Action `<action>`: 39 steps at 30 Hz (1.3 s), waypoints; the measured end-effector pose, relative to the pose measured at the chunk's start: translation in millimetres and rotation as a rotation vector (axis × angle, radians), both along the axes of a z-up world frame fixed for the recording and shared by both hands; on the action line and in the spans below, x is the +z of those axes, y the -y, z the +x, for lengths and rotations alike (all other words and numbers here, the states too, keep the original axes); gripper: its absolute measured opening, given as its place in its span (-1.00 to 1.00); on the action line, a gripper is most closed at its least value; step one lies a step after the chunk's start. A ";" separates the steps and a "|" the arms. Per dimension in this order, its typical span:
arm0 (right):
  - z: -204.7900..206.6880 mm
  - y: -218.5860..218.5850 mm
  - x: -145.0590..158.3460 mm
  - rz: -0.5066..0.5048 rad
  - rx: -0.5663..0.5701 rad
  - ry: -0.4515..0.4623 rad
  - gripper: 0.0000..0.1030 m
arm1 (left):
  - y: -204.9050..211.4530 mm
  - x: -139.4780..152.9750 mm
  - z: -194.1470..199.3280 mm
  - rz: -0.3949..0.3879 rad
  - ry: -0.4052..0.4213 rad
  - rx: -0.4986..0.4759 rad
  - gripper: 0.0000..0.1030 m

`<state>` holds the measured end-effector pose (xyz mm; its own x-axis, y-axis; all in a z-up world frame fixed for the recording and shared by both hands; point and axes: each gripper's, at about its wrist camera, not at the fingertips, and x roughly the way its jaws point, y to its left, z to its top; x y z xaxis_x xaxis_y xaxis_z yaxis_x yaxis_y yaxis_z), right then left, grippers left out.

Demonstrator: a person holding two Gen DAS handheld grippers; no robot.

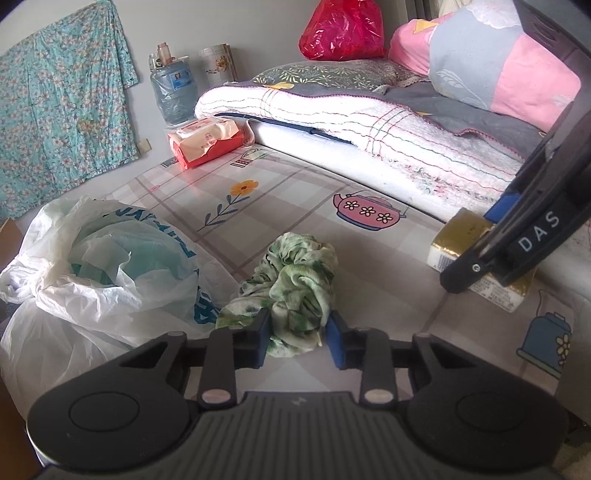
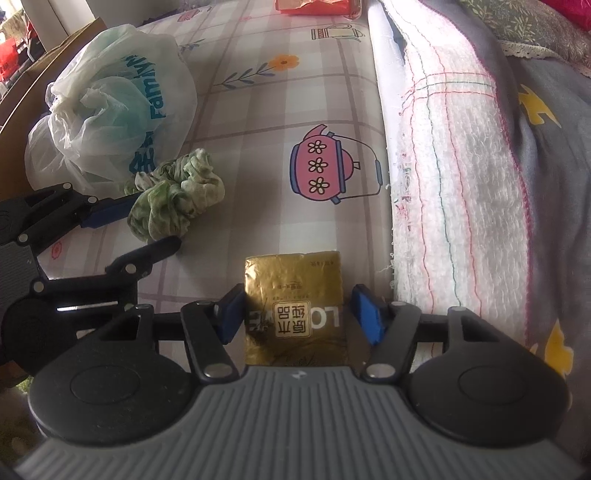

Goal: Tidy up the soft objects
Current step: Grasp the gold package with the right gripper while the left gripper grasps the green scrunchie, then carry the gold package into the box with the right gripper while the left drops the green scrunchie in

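A crumpled green-and-white cloth [image 1: 295, 284] lies on the checked bedsheet [image 1: 280, 206]. My left gripper [image 1: 298, 338] has its blue pads against both sides of the cloth's near end. The right wrist view shows the same cloth [image 2: 177, 199] between the left gripper's fingers [image 2: 107, 216]. A gold tissue pack [image 2: 295, 306] lies flat between the fingers of my right gripper [image 2: 300, 317]. Its left pad touches the pack and a narrow gap shows at the right pad, so it stands open. In the left wrist view the right gripper [image 1: 480, 266] hangs over that pack [image 1: 447, 247].
A white plastic bag [image 1: 92, 266] sits left of the cloth. A folded white blanket [image 1: 388, 133], grey quilt and pink-grey pillow [image 1: 498, 62] are piled along the right. A red tissue pack [image 1: 207, 142], water jug [image 1: 173, 92] and red plastic bag [image 1: 343, 29] stand further back.
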<state>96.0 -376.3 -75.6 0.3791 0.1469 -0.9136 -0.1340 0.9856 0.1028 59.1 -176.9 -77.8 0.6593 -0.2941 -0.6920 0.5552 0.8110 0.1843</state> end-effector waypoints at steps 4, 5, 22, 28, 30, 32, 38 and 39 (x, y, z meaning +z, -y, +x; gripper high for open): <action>-2.1 3.7 0.1 0.006 -0.028 0.014 0.01 | -5.8 3.7 -0.6 -0.024 -0.001 0.009 -0.57; -2.7 4.6 0.6 0.013 -0.035 0.016 0.00 | -7.4 5.0 -1.0 -0.032 -0.003 0.010 -0.59; -13.1 4.0 64.8 0.184 -0.082 0.178 -0.01 | -63.8 77.2 -18.4 -0.251 0.094 0.104 -0.66; 3.9 -28.8 103.5 0.300 0.024 0.263 0.00 | -114.5 115.4 -28.5 -0.305 0.153 0.214 -0.66; 12.9 -49.7 116.6 0.338 0.084 0.291 0.00 | -135.0 126.5 -32.8 -0.318 0.163 0.260 -0.66; 21.3 -69.0 125.6 0.374 0.135 0.308 0.00 | -156.4 137.0 -37.8 -0.329 0.175 0.312 -0.66; 51.5 -146.9 142.5 0.498 0.308 0.297 0.00 | -220.4 161.0 -53.6 -0.324 0.216 0.501 -0.66; 54.8 -160.7 144.4 0.508 0.338 0.294 0.00 | -230.5 162.8 -56.2 -0.314 0.220 0.537 -0.66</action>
<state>150.9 -215.7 68.8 0.4589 0.6852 -0.5656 -0.5196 0.7233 0.4547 2.9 53.6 85.0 0.8869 -0.0511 -0.4591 0.0351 0.9984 -0.0434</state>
